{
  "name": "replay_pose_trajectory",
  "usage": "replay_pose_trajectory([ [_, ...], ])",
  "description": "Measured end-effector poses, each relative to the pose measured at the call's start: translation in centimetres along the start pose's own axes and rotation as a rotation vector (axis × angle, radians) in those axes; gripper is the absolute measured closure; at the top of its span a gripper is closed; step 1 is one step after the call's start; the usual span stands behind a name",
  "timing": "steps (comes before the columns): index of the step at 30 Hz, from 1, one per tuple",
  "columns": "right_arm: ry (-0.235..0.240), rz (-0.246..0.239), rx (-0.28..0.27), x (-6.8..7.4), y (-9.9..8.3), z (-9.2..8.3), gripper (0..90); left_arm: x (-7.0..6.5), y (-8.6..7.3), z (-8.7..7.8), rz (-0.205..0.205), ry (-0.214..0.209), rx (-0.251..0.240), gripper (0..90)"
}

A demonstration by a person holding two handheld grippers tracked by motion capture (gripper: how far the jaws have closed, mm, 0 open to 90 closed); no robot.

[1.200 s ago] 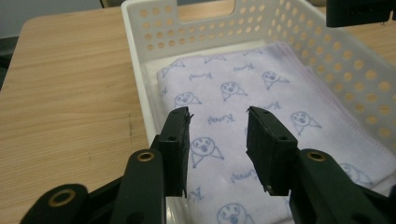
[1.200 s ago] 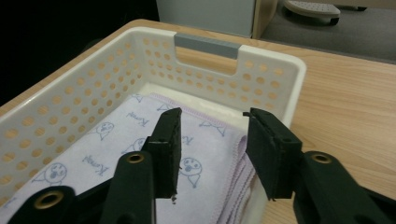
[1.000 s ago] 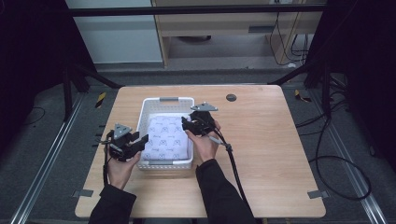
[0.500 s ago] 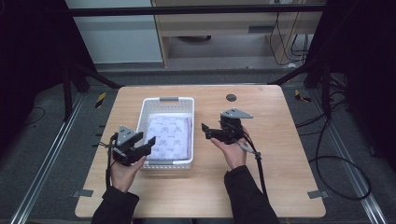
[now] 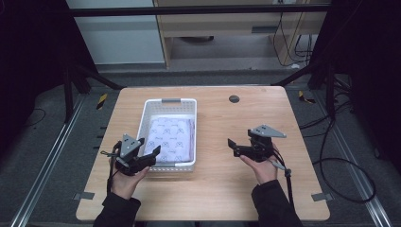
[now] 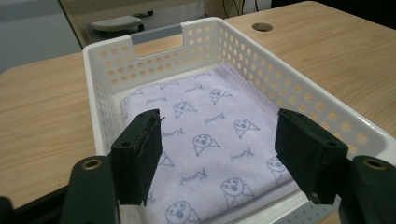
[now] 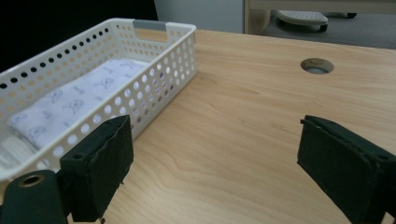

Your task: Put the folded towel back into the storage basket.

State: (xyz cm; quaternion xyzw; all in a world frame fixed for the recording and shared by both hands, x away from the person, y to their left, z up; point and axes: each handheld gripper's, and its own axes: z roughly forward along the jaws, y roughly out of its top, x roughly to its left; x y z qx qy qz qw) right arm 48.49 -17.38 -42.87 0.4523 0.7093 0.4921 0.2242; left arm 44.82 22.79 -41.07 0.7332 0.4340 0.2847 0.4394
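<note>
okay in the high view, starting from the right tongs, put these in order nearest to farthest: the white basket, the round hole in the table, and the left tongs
From the right tongs:
1. White basket, to their left.
2. Round hole, straight beyond them near the table's far edge.
3. Left tongs, past the basket's near corner, at the table's left.

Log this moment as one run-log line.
cloth: folded, in white basket | left gripper: just opened, empty, at basket | right gripper: just opened, empty, over table
</note>
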Motion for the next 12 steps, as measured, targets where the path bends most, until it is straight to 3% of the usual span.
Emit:
replay_pose_trajectory([
  [5, 0.003, 0.012, 0.004, -1.3, -1.8, -2.0, 11.0, 0.1, -0.4, -0.5, 0.015, 0.003, 0.005, 28.4],
  [12, -0.034, 0.017, -0.006, -3.3, -4.1, -4.6, 11.2, 0.3, -1.5, -1.2, 0.029, 0.010, 0.014, 25.7],
])
